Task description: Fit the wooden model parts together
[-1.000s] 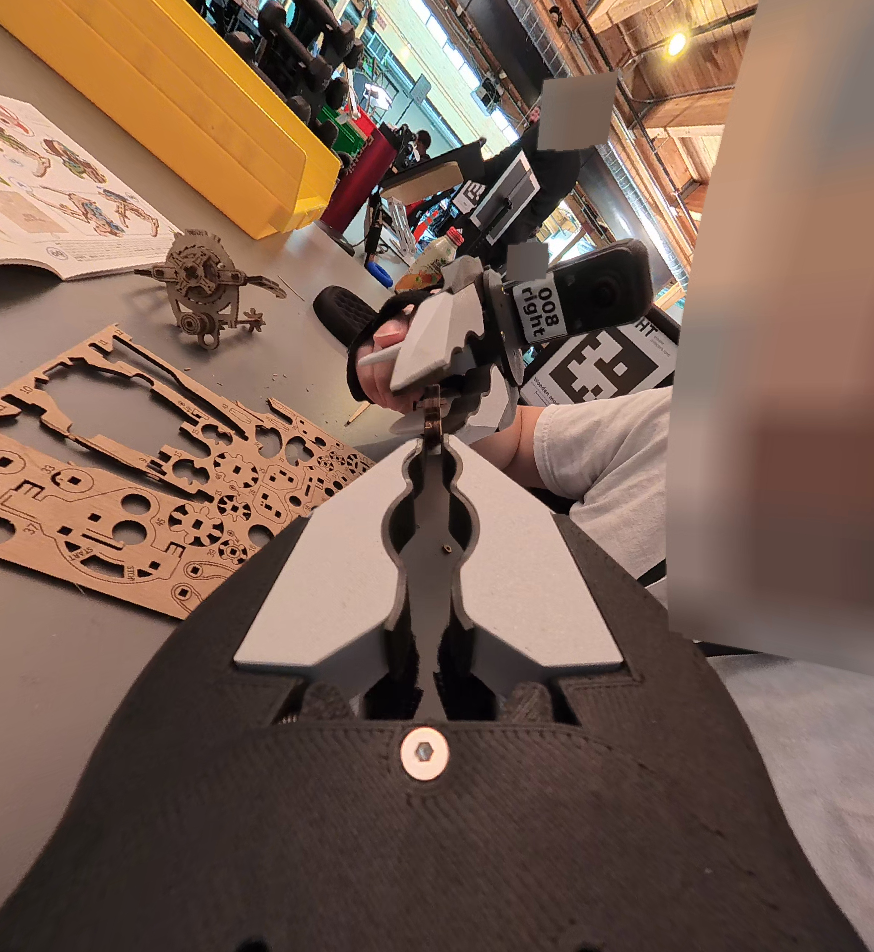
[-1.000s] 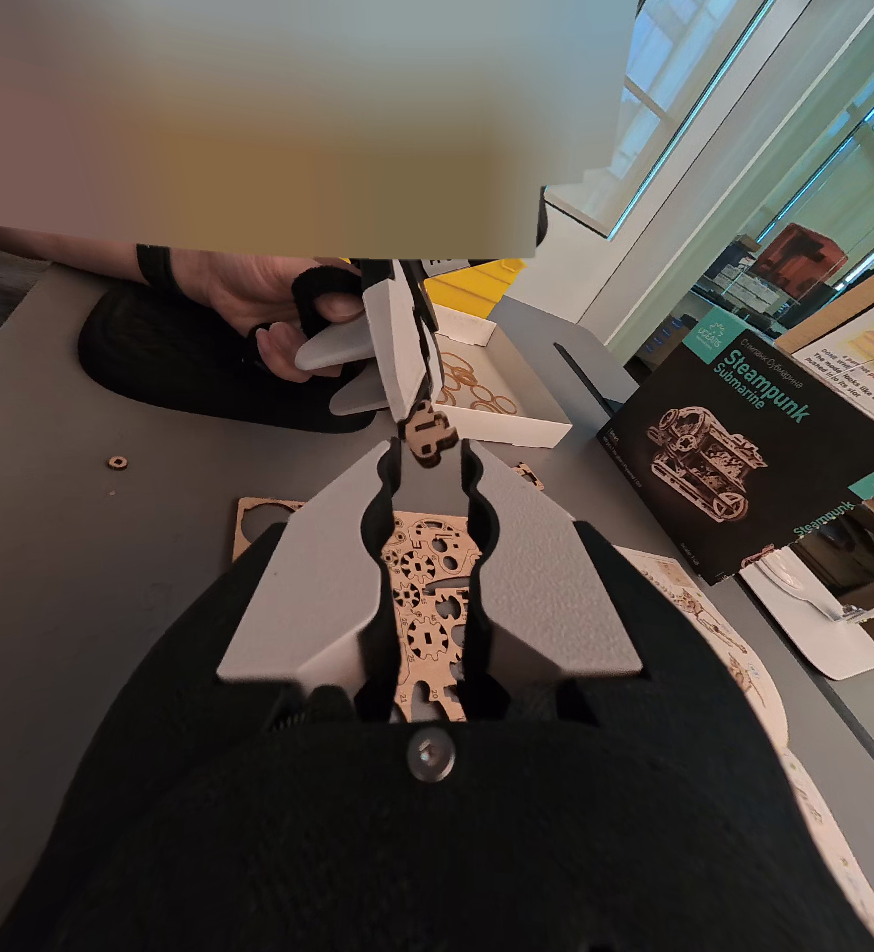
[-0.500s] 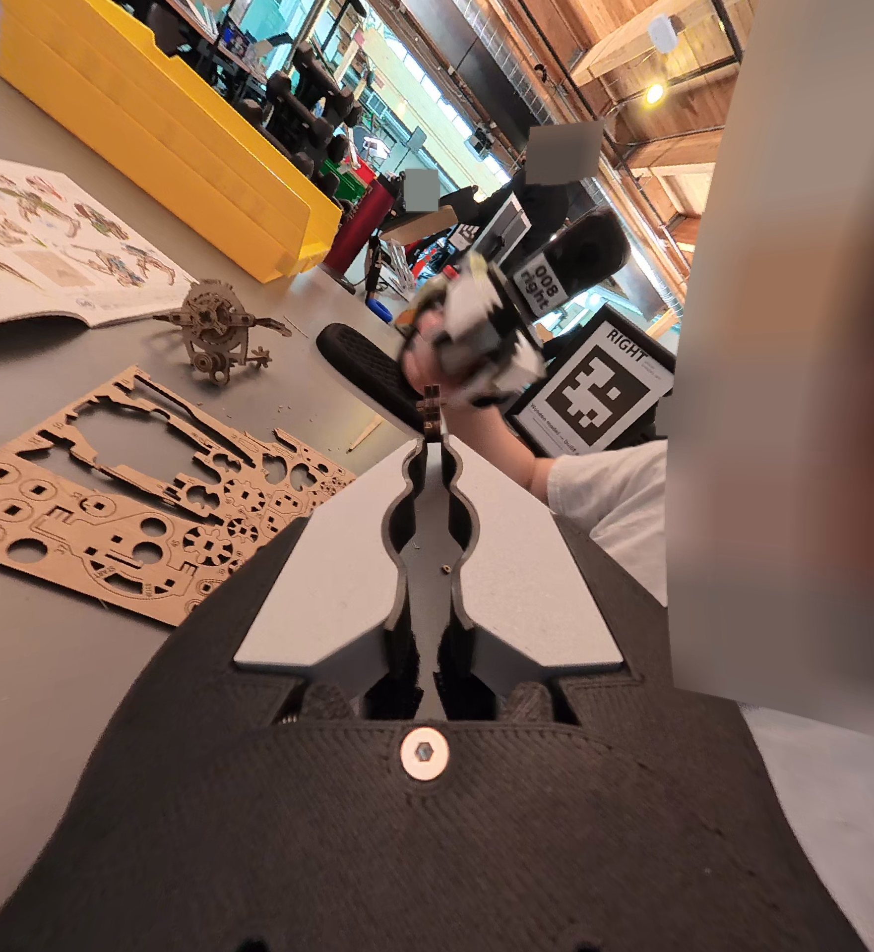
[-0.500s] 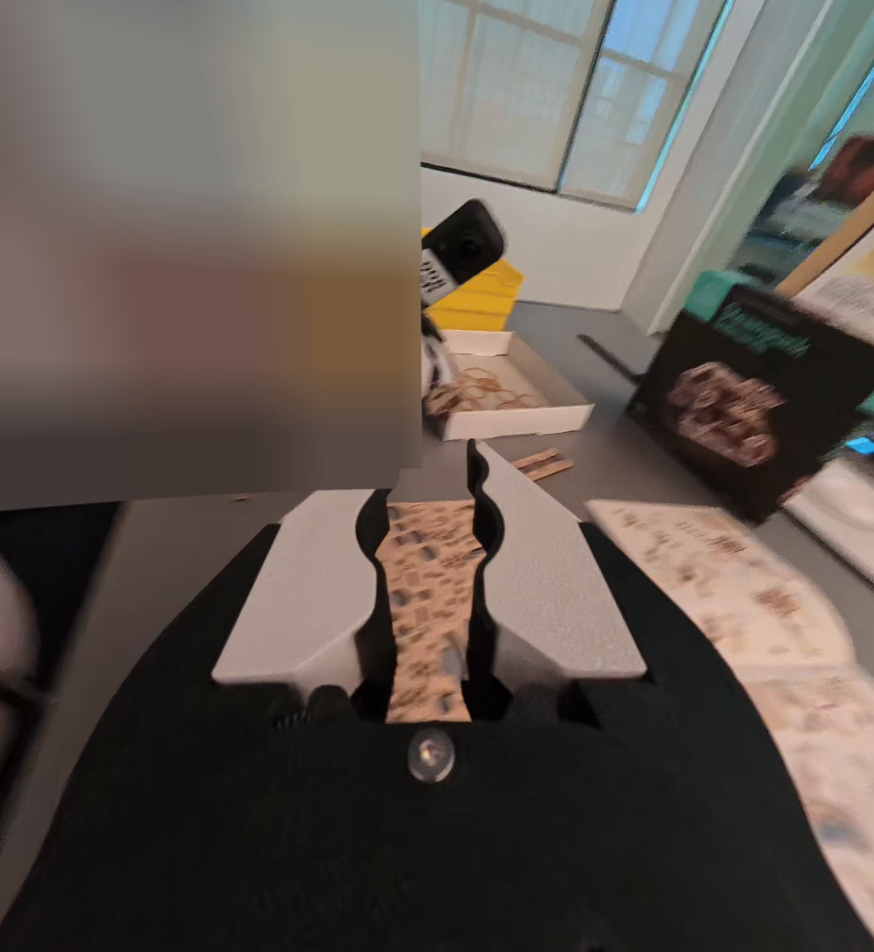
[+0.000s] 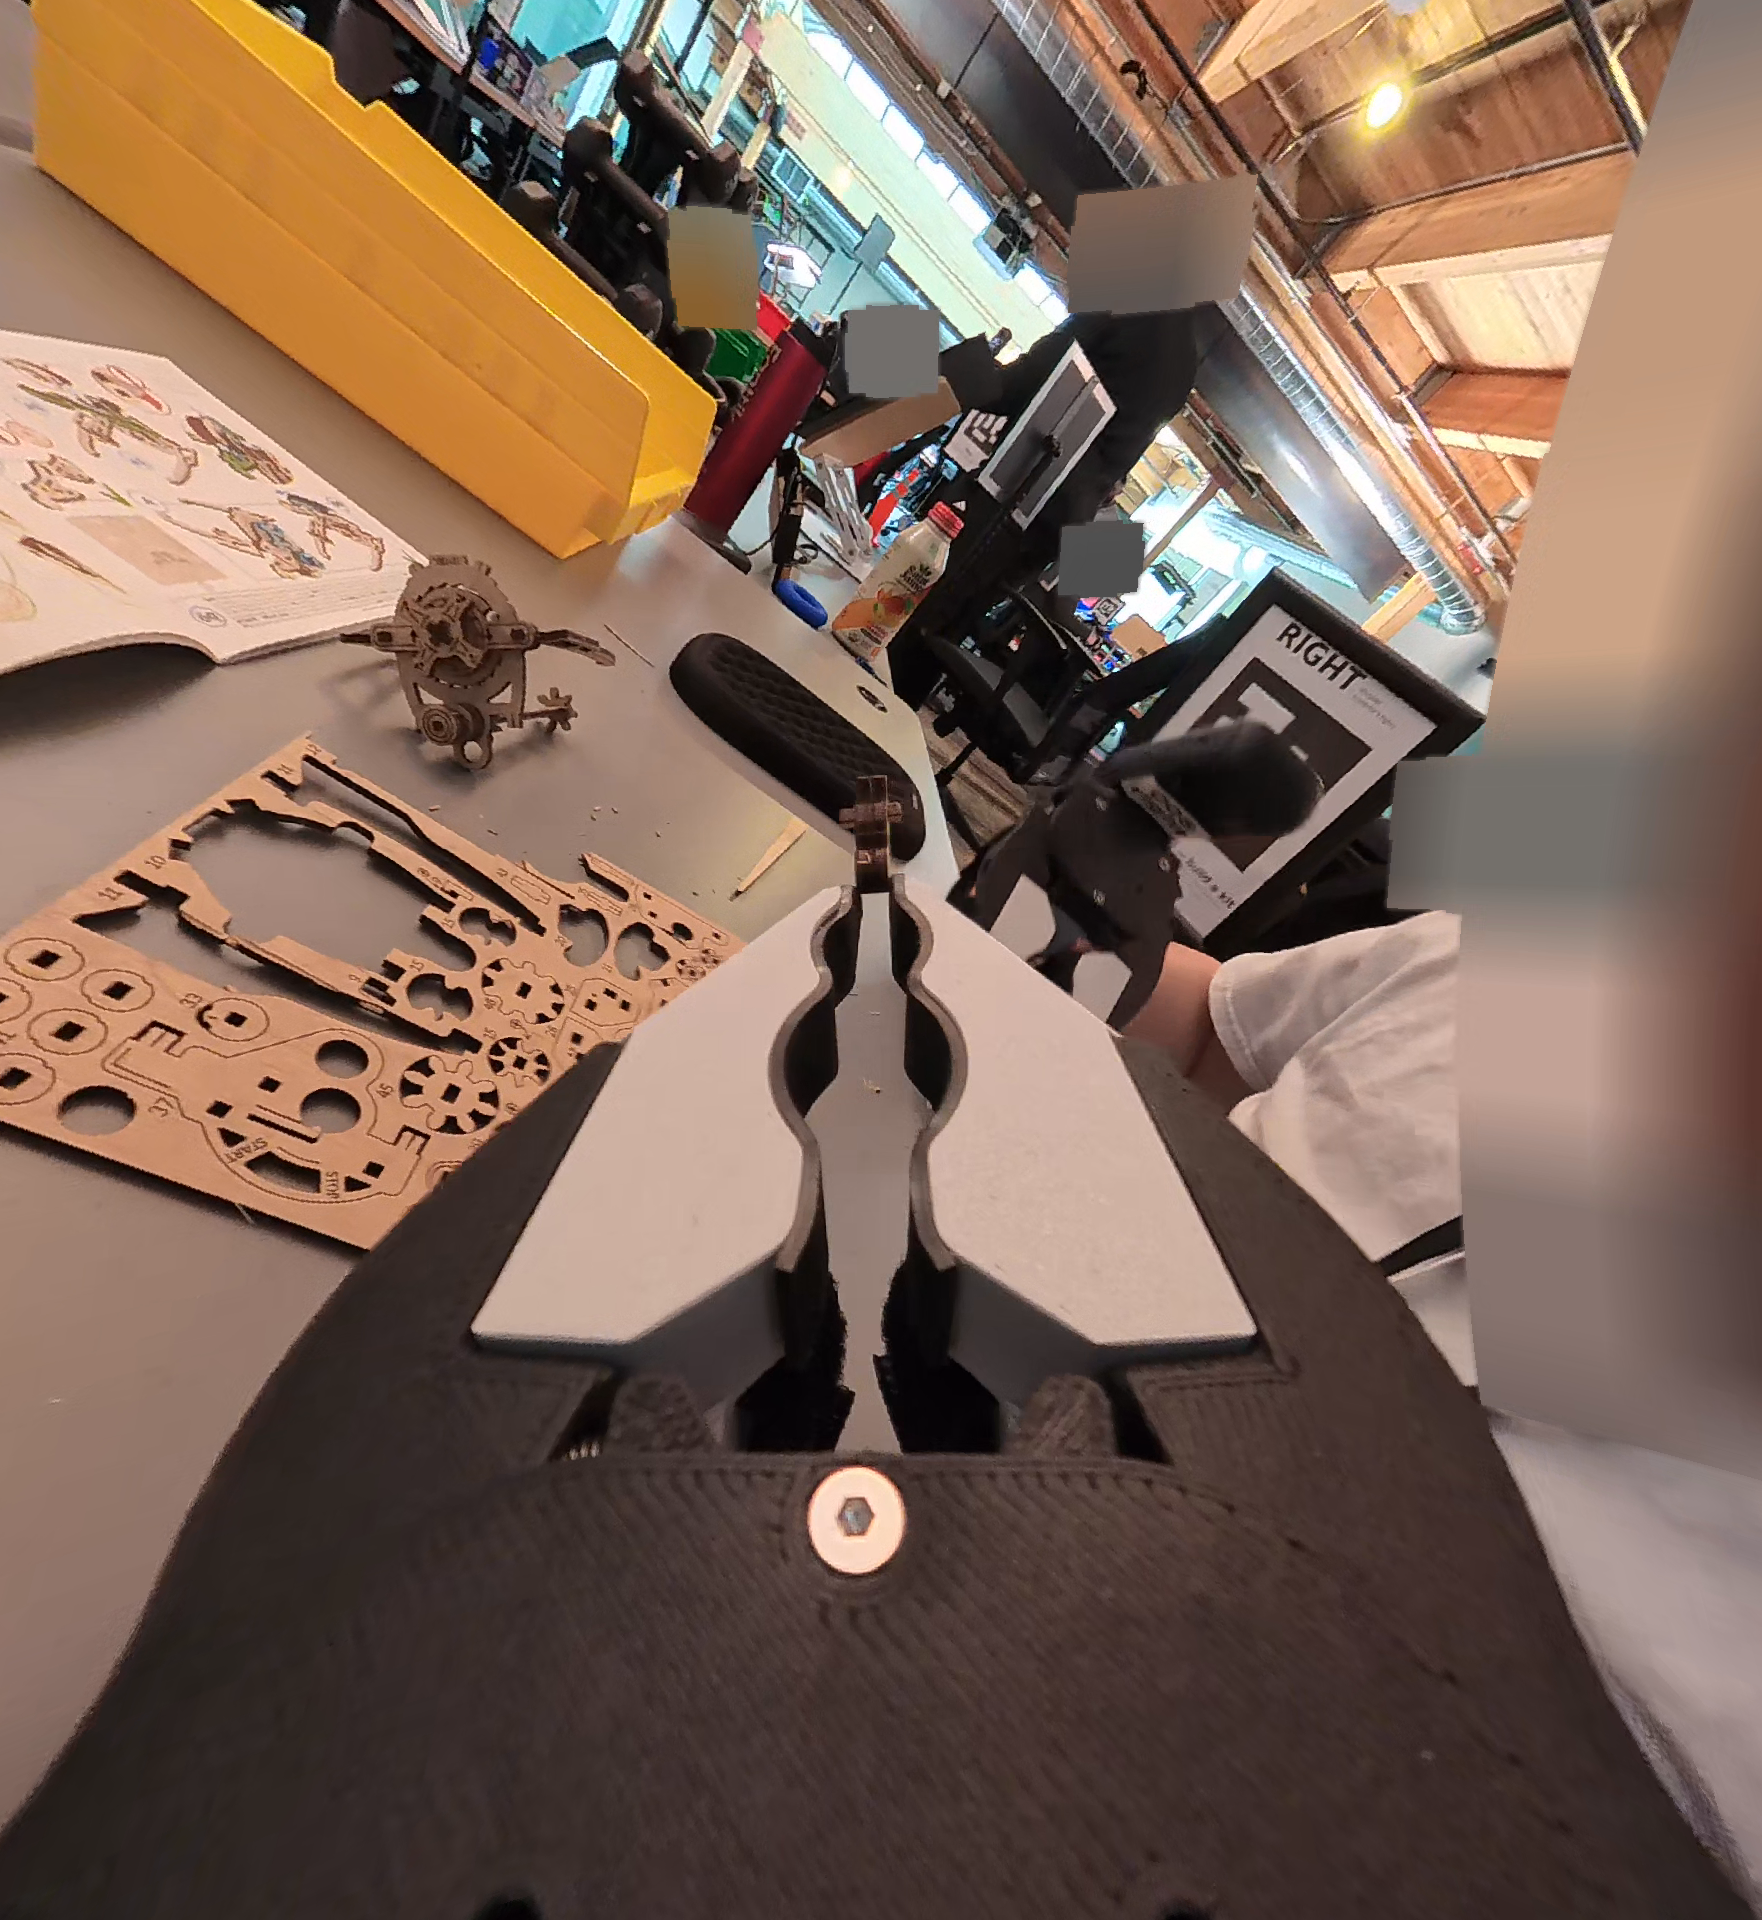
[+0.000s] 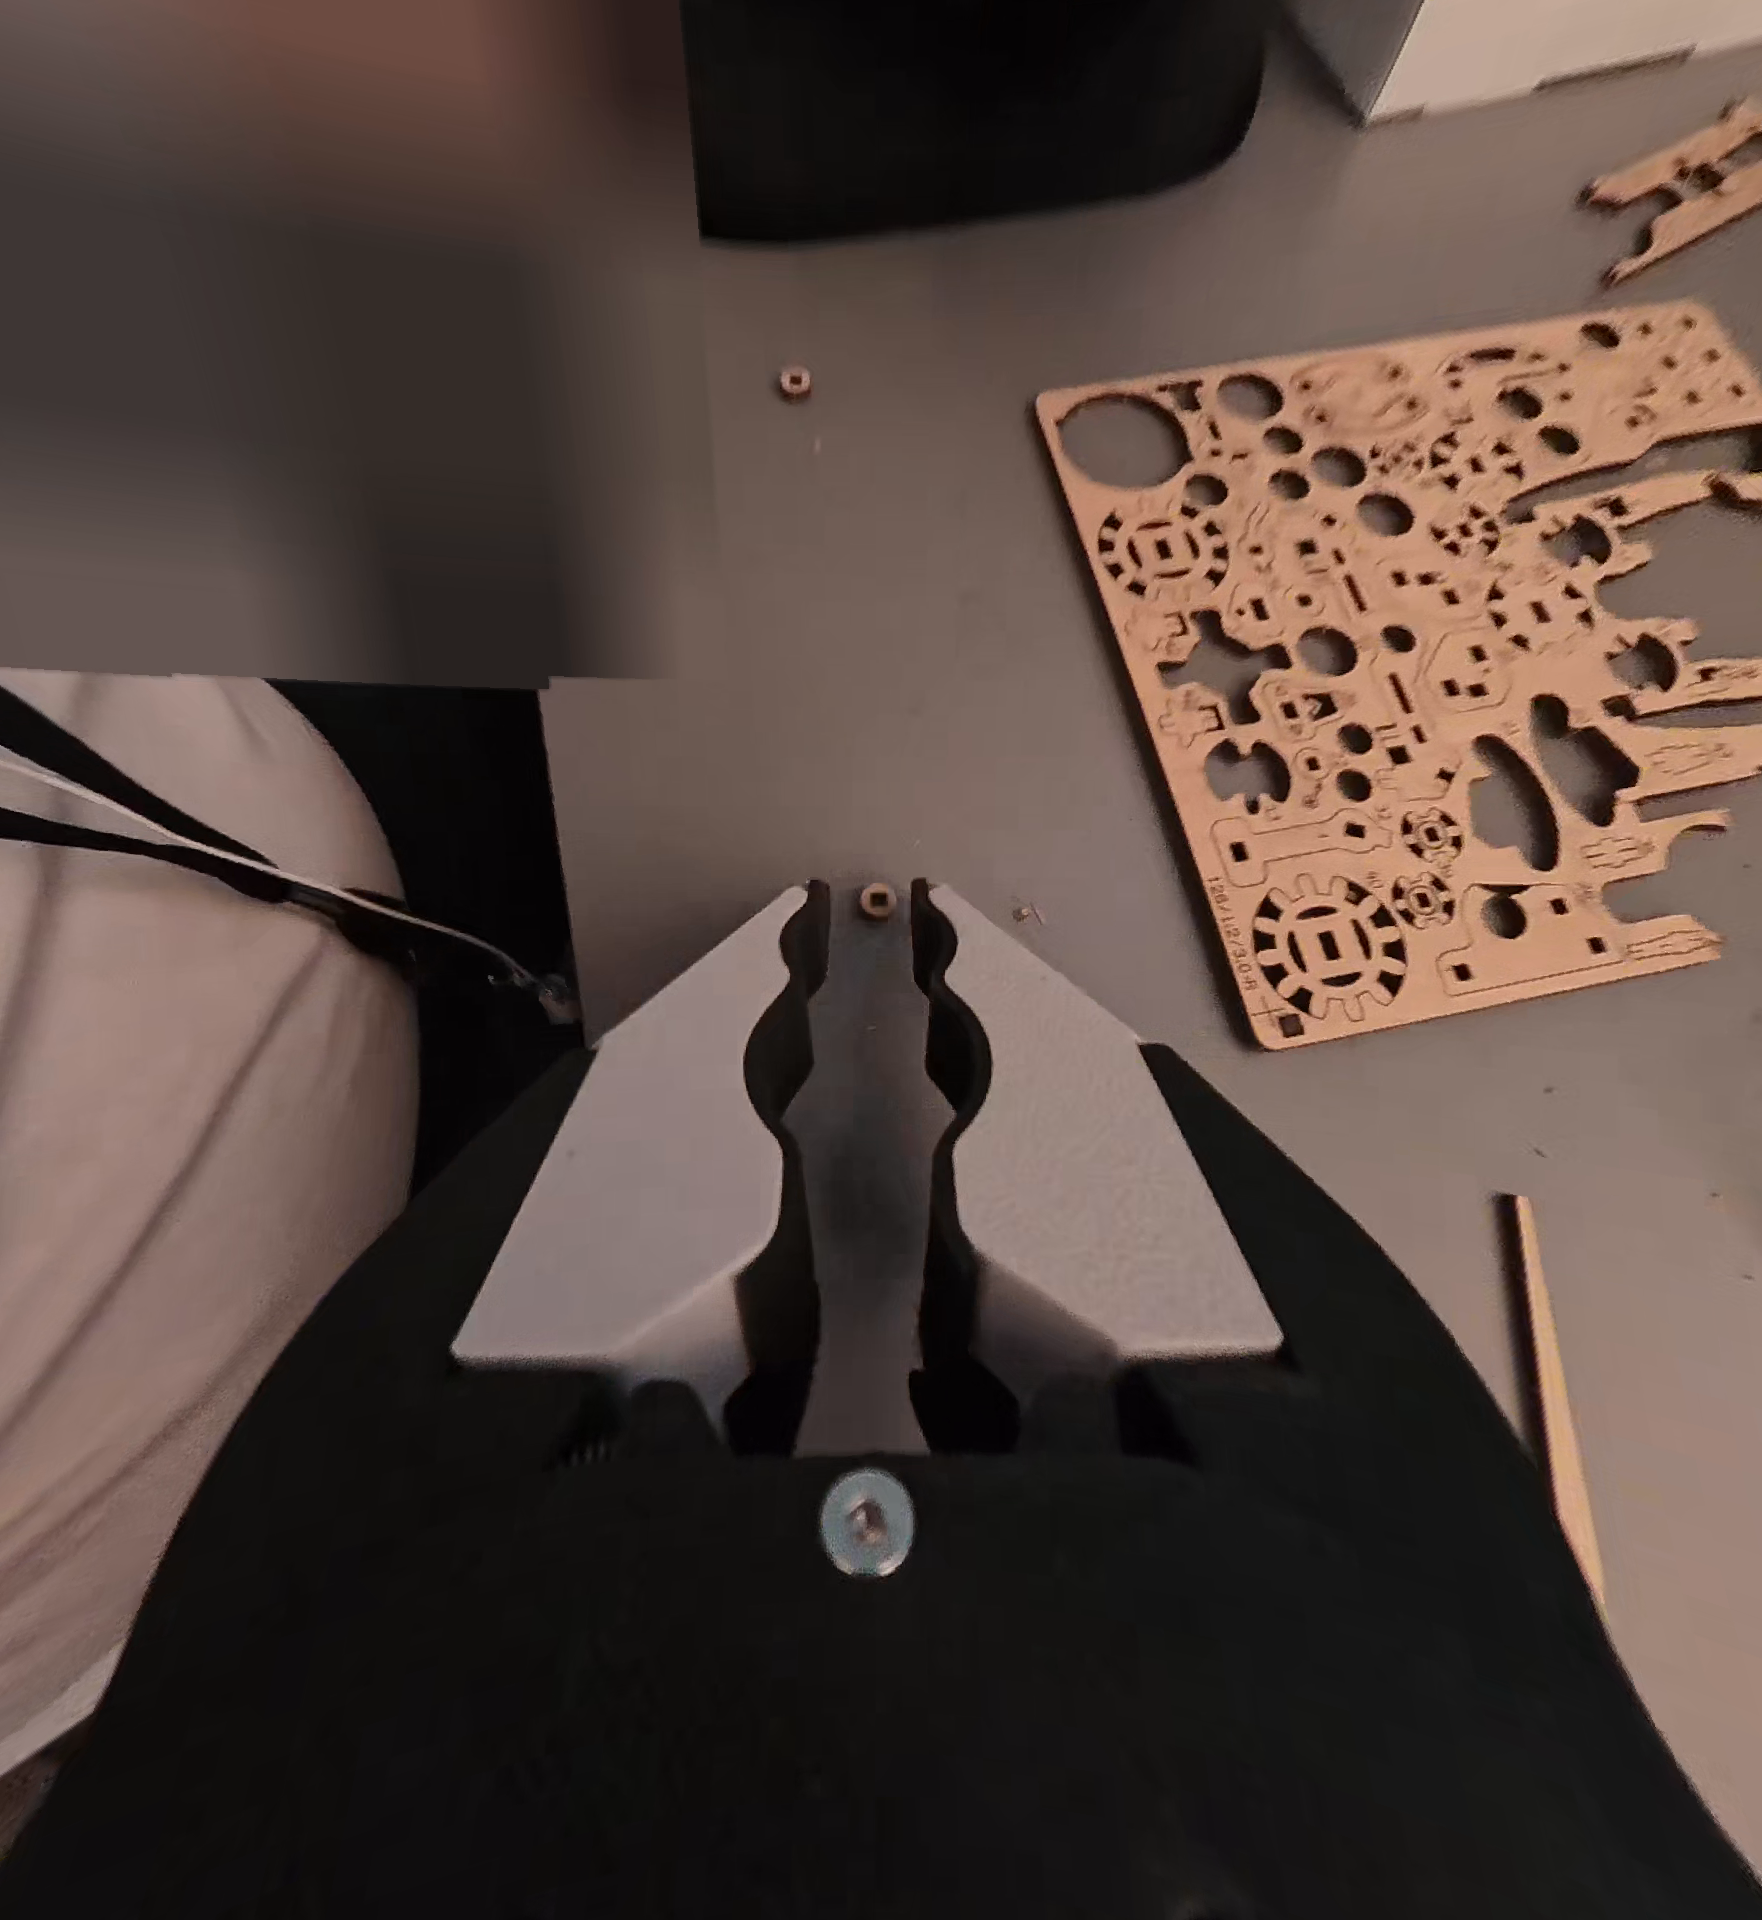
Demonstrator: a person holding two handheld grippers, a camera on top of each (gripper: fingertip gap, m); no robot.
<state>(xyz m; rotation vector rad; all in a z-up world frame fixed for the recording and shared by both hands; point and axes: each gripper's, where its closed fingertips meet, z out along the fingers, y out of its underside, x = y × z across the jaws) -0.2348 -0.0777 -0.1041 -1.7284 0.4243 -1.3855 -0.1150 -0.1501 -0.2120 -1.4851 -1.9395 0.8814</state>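
Note:
My left gripper is shut on a small dark wooden part that sticks up from its tips, held above the table. My right gripper is open and points down at the grey table. A tiny wooden ring lies on the table between its fingertips, with a gap on both sides. The right gripper also shows blurred and low at the table's edge in the left wrist view. A half-built wooden gear assembly stands on the table beyond a punched wooden parts sheet.
The parts sheet lies right of my right gripper, with a loose wooden piece, a second small ring and a thin wooden stick. An instruction booklet, a yellow bin and a black pad are farther off. The person's white shirt is at left. My right fingertips sit around 20 cm from my left ones. From the left gripper's tips to the half-built wooden gear assembly is close to 20 cm.
My right gripper has left the part held by my left gripper and swung down to the table over the small ring. My left gripper keeps hold of its part.

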